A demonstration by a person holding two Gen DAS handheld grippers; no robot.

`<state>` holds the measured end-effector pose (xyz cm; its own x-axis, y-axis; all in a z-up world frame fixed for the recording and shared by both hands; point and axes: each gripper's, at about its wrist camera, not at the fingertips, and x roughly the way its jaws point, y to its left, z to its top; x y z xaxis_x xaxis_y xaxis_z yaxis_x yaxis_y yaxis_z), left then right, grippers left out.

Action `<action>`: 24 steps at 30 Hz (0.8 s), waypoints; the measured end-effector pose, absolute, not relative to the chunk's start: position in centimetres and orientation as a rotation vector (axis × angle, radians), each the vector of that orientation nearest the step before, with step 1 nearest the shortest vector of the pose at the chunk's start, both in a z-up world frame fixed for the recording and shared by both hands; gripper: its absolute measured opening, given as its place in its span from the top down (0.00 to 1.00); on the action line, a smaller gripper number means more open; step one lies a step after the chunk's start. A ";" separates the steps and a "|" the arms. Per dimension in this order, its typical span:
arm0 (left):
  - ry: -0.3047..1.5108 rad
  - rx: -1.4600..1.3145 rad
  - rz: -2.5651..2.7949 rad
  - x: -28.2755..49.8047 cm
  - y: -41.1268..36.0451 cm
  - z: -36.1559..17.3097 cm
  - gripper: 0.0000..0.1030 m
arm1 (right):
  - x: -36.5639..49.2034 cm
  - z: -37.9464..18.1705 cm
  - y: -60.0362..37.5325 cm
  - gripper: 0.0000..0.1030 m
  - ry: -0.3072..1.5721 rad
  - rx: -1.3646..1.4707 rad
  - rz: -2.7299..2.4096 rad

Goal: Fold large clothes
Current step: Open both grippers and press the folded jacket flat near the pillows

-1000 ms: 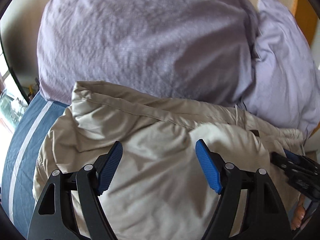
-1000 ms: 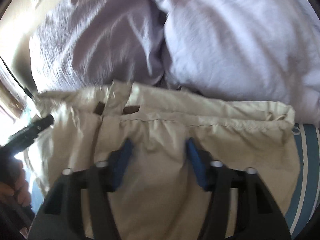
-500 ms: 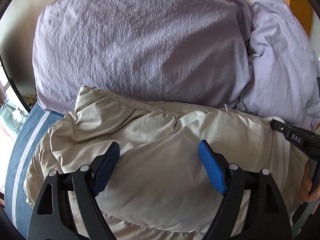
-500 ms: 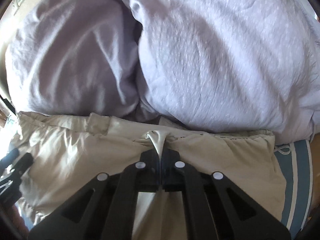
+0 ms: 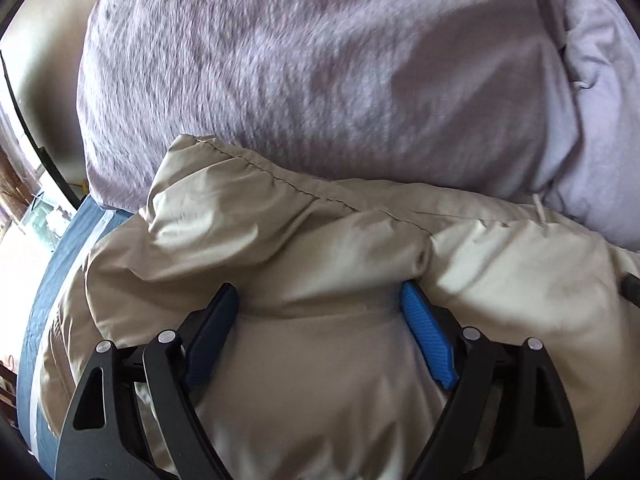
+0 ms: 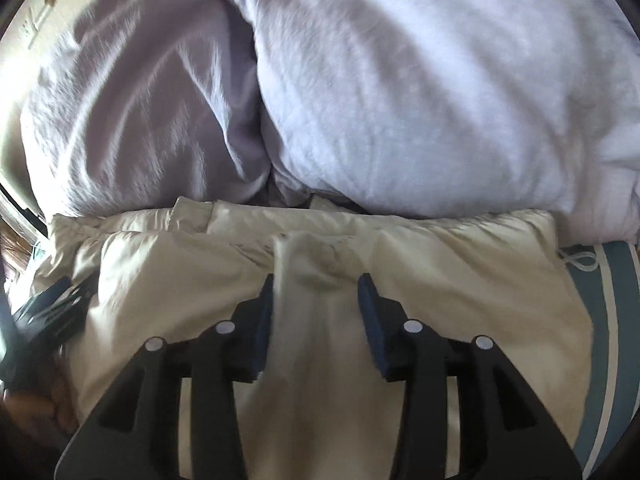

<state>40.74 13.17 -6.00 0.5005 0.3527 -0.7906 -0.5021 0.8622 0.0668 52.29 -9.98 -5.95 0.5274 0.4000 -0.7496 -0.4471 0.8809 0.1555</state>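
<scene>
A beige padded jacket (image 5: 320, 240) lies bunched on a blue striped bed cover, up against lilac pillows. It also shows in the right wrist view (image 6: 440, 264). My left gripper (image 5: 320, 300) is open, its blue pads pressed into a fold of the jacket on both sides. My right gripper (image 6: 316, 288) is open, with a raised ridge of jacket fabric standing between its pads. The left gripper's black body (image 6: 48, 308) shows at the left edge of the right wrist view.
Two large lilac pillows (image 5: 320, 72) (image 6: 440, 80) lie just beyond the jacket. The blue cover with white stripes (image 5: 52, 280) (image 6: 612, 312) shows on both sides. A window is at the far left.
My right gripper was open, then shut on a pinch of jacket, and now stands open again. My left gripper has pushed forward into the jacket and stayed open.
</scene>
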 end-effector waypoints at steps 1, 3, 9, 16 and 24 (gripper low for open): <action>0.910 -0.179 0.522 40.8 13.4 -6.1 0.18 | 51.8 -5.7 -11.1 0.52 0.866 -0.048 0.506; 0.910 -0.175 0.523 40.9 13.7 -6.2 0.18 | 51.2 -5.1 -13.0 0.48 0.831 -0.023 0.498; 0.876 -0.176 0.520 39.8 13.8 -4.6 0.18 | 50.0 -4.1 -16.5 0.46 0.704 -0.013 0.428; 0.856 -0.187 0.577 39.3 16.3 -3.9 0.18 | 51.4 -6.2 -18.2 0.45 0.743 -0.074 0.316; 0.886 -0.160 0.597 40.3 16.9 -5.8 0.18 | 52.9 -9.1 -17.1 0.34 0.764 -0.084 0.269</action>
<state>40.29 16.85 -5.79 0.4827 0.4234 -0.7666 -0.5518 0.8268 0.1092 52.94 -17.14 -9.14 0.6894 0.2101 -0.6933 -0.2709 0.9623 0.0223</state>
